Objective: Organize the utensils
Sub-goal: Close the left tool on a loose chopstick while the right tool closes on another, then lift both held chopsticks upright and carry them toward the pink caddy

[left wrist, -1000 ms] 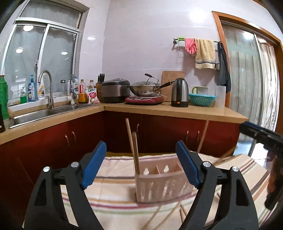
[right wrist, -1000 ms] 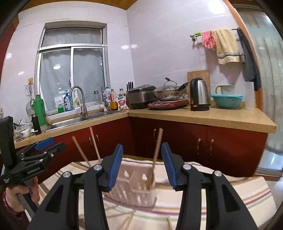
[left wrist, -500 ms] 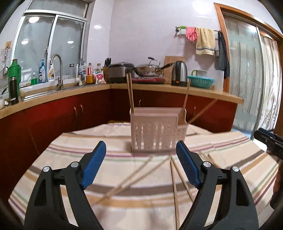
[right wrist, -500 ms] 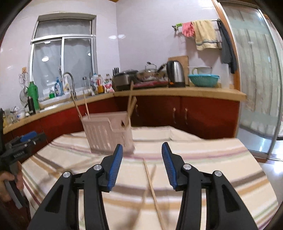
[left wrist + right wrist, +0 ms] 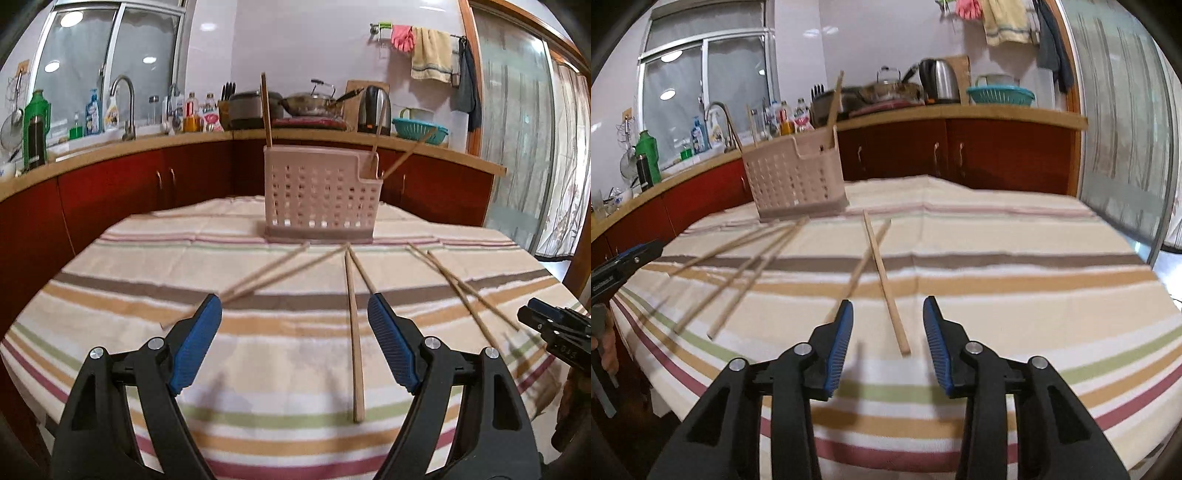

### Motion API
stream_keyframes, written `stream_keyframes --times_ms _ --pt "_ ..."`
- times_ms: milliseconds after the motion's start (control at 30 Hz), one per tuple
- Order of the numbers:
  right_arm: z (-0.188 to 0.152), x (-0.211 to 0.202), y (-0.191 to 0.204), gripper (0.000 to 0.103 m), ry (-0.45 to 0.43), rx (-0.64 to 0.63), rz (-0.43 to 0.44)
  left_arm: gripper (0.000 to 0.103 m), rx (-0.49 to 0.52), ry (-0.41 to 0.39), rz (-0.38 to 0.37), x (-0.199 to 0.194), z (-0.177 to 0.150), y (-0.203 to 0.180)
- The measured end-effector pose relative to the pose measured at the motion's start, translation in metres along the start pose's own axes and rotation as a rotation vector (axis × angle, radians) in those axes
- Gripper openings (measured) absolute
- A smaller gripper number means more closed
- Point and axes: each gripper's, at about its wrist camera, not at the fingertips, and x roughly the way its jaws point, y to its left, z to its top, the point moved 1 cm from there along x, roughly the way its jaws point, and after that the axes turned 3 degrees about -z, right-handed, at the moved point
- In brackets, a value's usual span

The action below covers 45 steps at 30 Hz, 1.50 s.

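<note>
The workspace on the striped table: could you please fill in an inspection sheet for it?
Surface: striped tablecloth covers the table.
Job's things: pink utensil basket upright with chopsticks standing inside; six loose chopsticks lie before it.
Clutter: nothing seen.
Grippers: left hand-held gripper open, empty; right hand-held gripper closing, one chopstick end between its jaws, not pinched.
Cables: nothing seen.
Surroundings: kitchen counter, sink tap, kettle.

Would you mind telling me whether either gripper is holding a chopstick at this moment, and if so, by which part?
Nothing is held. The left gripper is open above the tablecloth; the right gripper is closing, with the near end of a chopstick lying ahead of its fingers, untouched.
</note>
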Motion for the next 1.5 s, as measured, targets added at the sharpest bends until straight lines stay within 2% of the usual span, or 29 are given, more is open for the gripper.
stream_keyframes --times_ms 233,267,367,633,933,1033,1100,1200,1367,1500 --pt "-0.012 0.018 -0.003 0.03 0.061 0.013 -0.012 0.079 -0.017 0.061 -0.013 0.011 -0.017 -0.003" --pt "-0.013 0.018 -0.002 0.028 0.057 0.013 -0.017 0.079 -0.015 0.067 -0.015 0.012 -0.019 -0.004" --pt "-0.014 0.016 -0.005 0.011 0.06 0.018 -0.014 0.079 -0.002 0.08 -0.022 0.015 -0.022 -0.009" --pt "-0.019 0.007 -0.01 0.006 0.049 0.032 0.008 0.077 0.012 0.118 -0.059 0.02 -0.03 -0.022" --pt "-0.021 0.006 -0.008 0.006 0.039 0.018 0.013 0.052 0.042 0.195 -0.115 0.032 -0.045 -0.037" --pt "-0.022 0.005 -0.009 0.007 0.031 0.031 0.019 0.046 0.058 0.186 -0.107 0.031 -0.047 -0.039" --pt "-0.022 0.005 -0.009 0.008 0.026 0.035 0.023 0.031 0.054 0.182 -0.098 0.031 -0.047 -0.037" --pt "-0.023 0.005 -0.01 0.008 0.024 0.046 0.028 0.019 0.039 0.173 -0.091 0.03 -0.048 -0.031" --pt "-0.023 0.005 -0.008 0.008 0.022 0.042 0.029 0.007 0.07 0.159 -0.095 0.026 -0.05 -0.032" --pt "-0.024 0.003 -0.007 0.006 0.023 0.041 0.033 0.007 0.084 0.155 -0.1 0.024 -0.051 -0.034"
